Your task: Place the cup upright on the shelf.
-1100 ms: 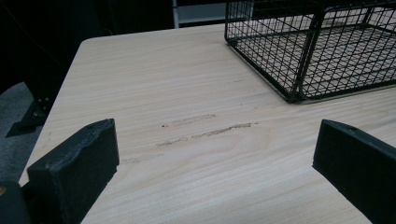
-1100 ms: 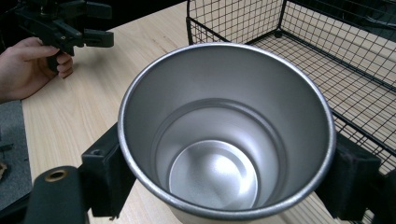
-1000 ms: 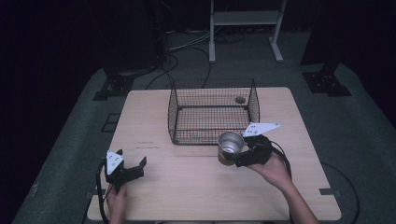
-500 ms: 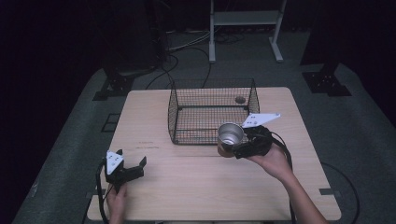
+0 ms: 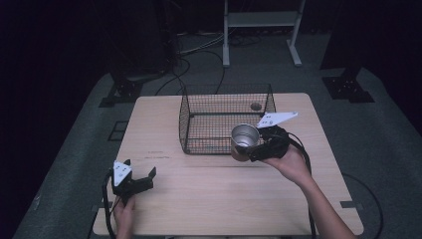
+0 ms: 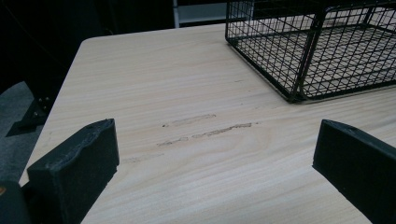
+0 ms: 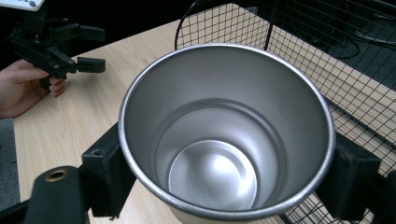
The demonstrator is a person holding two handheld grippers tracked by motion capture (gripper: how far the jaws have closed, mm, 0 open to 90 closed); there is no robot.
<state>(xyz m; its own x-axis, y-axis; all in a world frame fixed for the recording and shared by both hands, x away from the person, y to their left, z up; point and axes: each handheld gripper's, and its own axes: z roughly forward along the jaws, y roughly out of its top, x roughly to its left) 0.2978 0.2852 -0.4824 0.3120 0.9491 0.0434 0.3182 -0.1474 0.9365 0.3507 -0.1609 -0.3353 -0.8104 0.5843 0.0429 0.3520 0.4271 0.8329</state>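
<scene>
A silver metal cup point(image 5: 244, 139) hangs above the table at the front right corner of the black wire basket point(image 5: 199, 122). My right gripper point(image 5: 255, 149) is shut on the cup, one jaw on each side of its wall. Seen from the right gripper view, the cup point(image 7: 224, 135) is upright and empty, with the basket point(image 7: 355, 79) just behind it. My left gripper point(image 5: 137, 178) rests open near the table's front left, nothing between its jaws. From the left gripper view, the basket point(image 6: 308, 51) stands ahead to the right.
The light wooden table point(image 5: 209, 199) has a round hole point(image 5: 256, 106) near its back edge, behind the basket. Dark stands and cables lie on the floor beyond. Faint scuff marks point(image 6: 205, 128) lie ahead of the left gripper.
The right gripper has lifted the cup and carried it up toward the basket's front right corner. The left gripper has stayed in place.
</scene>
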